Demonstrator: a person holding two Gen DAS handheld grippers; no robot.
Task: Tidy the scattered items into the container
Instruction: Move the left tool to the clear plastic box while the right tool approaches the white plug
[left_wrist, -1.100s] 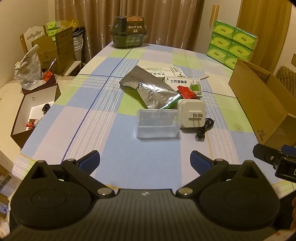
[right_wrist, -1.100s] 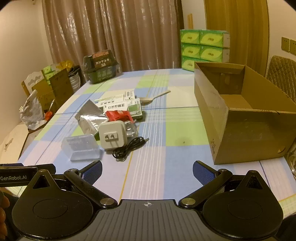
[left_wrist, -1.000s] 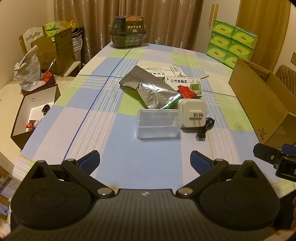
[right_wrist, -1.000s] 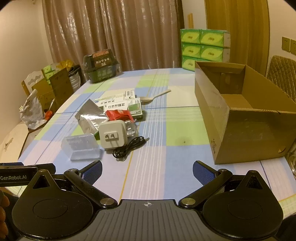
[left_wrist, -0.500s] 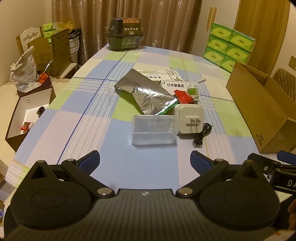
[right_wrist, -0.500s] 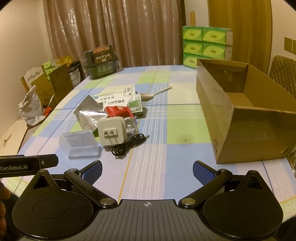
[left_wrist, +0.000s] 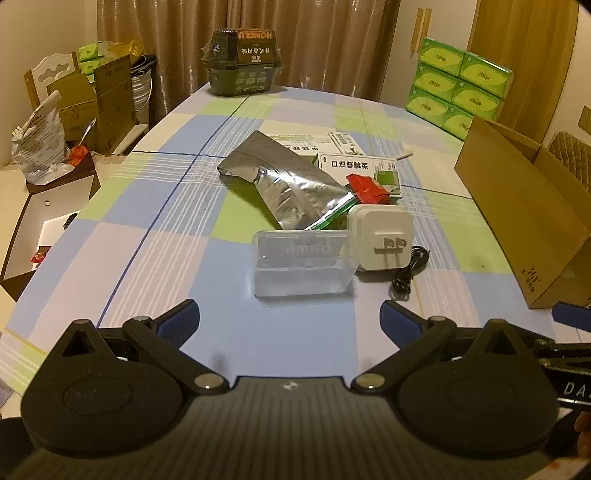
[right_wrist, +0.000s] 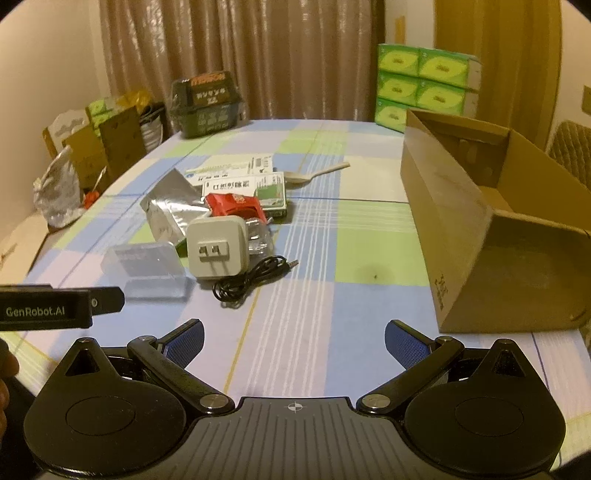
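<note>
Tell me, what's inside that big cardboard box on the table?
Nothing that shows. In the right claw's view the box is open on top, with bare cardboard floor and inner walls. Its near wall hides the front part of the floor, so something small could lie there unseen.

A: How many things lie scattered on the checked tablecloth (left_wrist: 155, 258)?

B: One clear plastic case (left_wrist: 301, 267), one white plug adapter (left_wrist: 382, 243), one black coiled cable (right_wrist: 251, 278), one silver foil pouch (left_wrist: 288, 190), one red packet (right_wrist: 234, 205), two flat printed medicine boxes (right_wrist: 245, 184) (right_wrist: 229, 170), one pale plastic spoon (right_wrist: 314, 175).

A: Containers?

B: One open brown cardboard box (right_wrist: 476, 229).
</note>
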